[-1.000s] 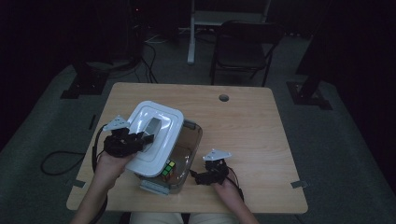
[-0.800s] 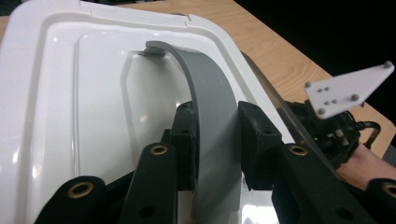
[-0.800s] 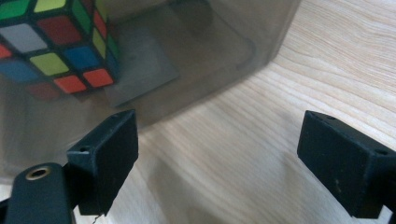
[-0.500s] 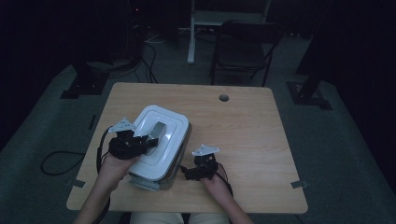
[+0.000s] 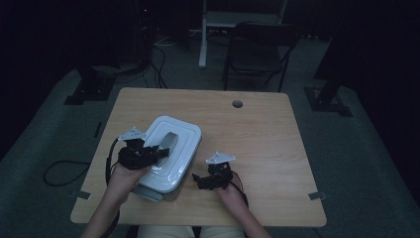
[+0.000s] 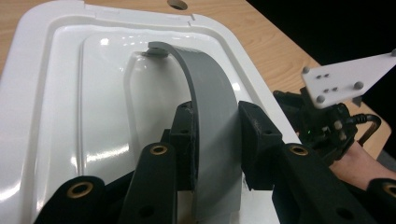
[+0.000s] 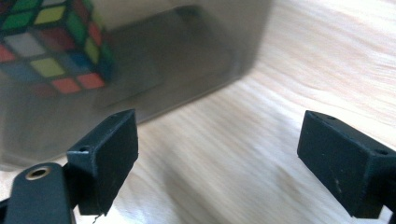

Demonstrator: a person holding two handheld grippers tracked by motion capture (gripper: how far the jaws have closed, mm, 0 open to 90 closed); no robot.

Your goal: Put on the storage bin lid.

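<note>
Lowered now, where a second ago tilted up on edge: white plastic lid (image 5: 171,151) lying flat on the translucent grey storage box (image 5: 148,191), at the near left of the pale wooden table (image 5: 267,148). Half a second ago already nearly seated; by the look of it, closing all but finished, with only release and perhaps a press on the rim left (latching not visible from here).

At the left, left gripper (image 5: 157,151) clamped across the lid's curved grey handle (image 6: 212,121), jaws narrow with the strap pinched between the pads, as seen in the left gripper view. White lid surface (image 6: 93,102) spread beneath, glossy and stepped.

In the middle, through the box's cloudy wall (image 7: 154,70) in the right gripper view, a multicoloured puzzle cube (image 7: 51,42) sitting inside, so contents shut in.

At the right, right gripper (image 5: 202,181) just beside the box's right side, jaws spread wide around bare table, gripping nothing, moved in closer to the box than a second ago.

Counted: one lid, one handle, one box, one cube, two grippers, two hands (left hand (image 5: 124,176), right hand (image 5: 230,193)), one table with one round cable hole (image 5: 237,104). Beyond the table, one dark chair (image 5: 257,52) in the gloom.
</note>
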